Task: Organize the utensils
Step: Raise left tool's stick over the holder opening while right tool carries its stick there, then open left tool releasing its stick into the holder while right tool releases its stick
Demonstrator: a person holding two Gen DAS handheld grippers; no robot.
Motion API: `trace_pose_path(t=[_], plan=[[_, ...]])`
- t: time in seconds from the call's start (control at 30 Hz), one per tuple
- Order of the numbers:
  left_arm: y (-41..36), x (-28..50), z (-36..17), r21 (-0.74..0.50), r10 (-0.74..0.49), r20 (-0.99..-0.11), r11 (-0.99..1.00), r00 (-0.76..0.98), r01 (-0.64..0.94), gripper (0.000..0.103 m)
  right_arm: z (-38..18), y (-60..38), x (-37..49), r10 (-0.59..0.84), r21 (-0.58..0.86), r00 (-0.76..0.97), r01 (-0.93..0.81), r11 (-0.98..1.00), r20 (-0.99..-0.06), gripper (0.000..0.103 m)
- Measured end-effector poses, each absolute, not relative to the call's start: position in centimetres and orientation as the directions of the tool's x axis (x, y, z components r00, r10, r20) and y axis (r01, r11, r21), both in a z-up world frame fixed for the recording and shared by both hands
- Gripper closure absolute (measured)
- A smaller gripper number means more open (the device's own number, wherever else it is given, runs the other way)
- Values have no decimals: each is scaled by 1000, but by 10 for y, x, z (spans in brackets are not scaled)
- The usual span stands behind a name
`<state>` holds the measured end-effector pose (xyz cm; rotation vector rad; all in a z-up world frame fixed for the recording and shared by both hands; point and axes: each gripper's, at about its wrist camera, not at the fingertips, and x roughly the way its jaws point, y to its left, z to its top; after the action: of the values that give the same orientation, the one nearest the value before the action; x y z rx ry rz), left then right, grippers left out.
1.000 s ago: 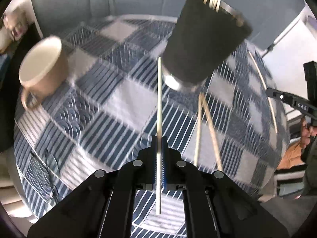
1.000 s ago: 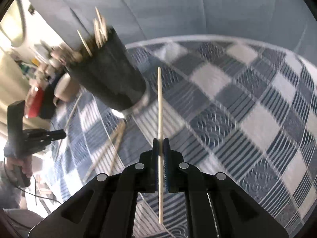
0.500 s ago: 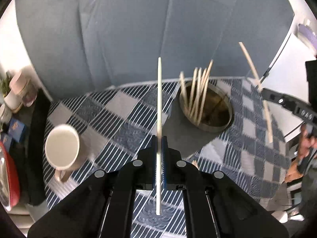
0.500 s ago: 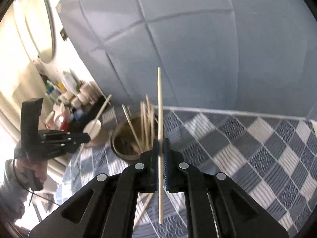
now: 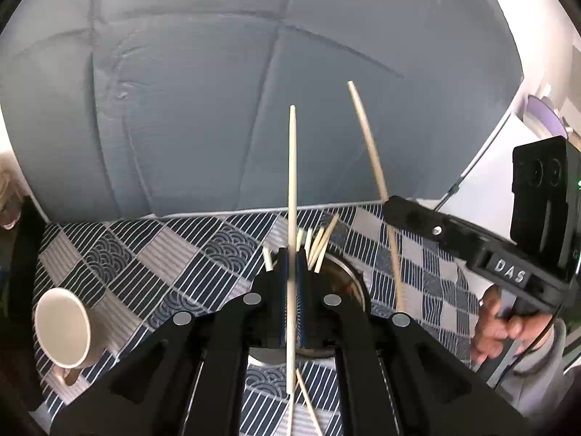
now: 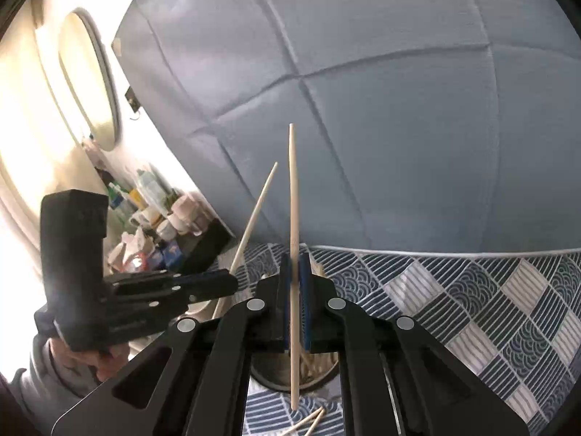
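My left gripper is shut on a wooden chopstick that points up. It is directly above the round utensil holder, which has several chopsticks in it. My right gripper is shut on another chopstick, also upright and over the holder. In the left wrist view the right gripper holds its chopstick beside mine. In the right wrist view the left gripper shows with its chopstick. Loose chopsticks lie on the table.
A cream mug lies tipped on the blue checked tablecloth at the left. A grey padded wall rises behind the table. A shelf with bottles and cups stands at the far left.
Both grippers have risen and tilted from looking down at the table to level over the holder. They came close together, each still gripping its chopstick.
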<state>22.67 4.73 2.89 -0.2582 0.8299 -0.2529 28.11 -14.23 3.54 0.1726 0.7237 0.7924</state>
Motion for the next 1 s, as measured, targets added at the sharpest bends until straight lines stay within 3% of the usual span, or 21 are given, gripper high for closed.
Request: trace_pose_path(t=[0.53, 0.7, 1.0], plan=[[35, 258, 3, -373, -358, -590, 916, 723, 149, 98, 0, -128, 316, 743, 464, 442, -587, 663, -503, 98], [28, 244, -5, -323, -330, -537, 931, 776, 172, 98, -8, -133, 311, 765, 480, 458, -598, 642, -452, 98], [30, 219, -24, -343, -309, -443, 926, 841, 159, 98, -19, -146, 285, 779, 463, 536, -628, 626, -325, 98]])
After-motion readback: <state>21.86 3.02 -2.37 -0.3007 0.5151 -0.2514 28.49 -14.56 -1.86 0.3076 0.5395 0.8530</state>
